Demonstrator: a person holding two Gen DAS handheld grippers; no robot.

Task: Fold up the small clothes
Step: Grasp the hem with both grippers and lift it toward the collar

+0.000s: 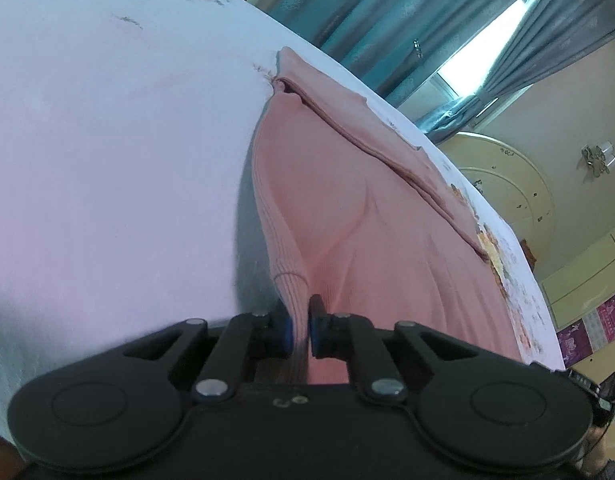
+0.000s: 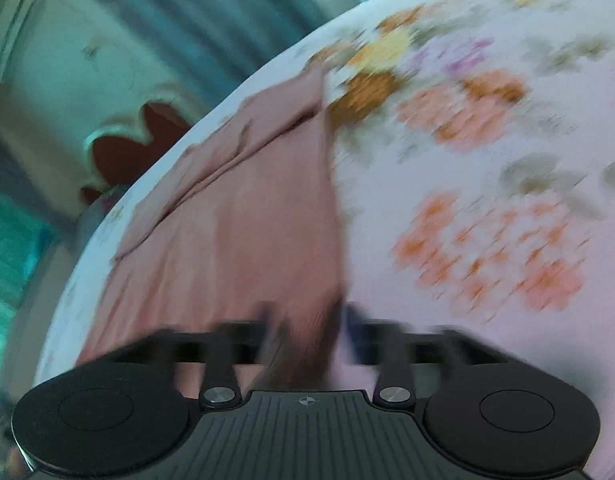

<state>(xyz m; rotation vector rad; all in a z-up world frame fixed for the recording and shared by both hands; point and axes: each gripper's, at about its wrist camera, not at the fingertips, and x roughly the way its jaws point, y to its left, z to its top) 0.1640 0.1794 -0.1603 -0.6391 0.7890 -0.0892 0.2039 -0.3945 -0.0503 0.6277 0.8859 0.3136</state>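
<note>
Left gripper (image 1: 300, 326): fingers pinched on the ribbed hem of the pink knit garment (image 1: 371, 216).
Right gripper (image 2: 307, 332): blurred; fingers around the garment's edge, grip unclear.
Garment: lifted off the floral bedsheet (image 1: 107, 140), far end already doubled over.
Progress: mid-fold; laying down and smoothing likely remain.

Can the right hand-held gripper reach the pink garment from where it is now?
Probably yes: the right hand-held gripper already has the pink garment between its fingers, nothing blocking, though blur hides how firmly it grips.

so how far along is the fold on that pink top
Partly done: the pink top already shows one folded-over layer lying on the floral sheet. In hand: the left gripper pinches its ribbed edge; the right gripper looks closed on another edge, though blurred. Left: the final fold and release.
</note>
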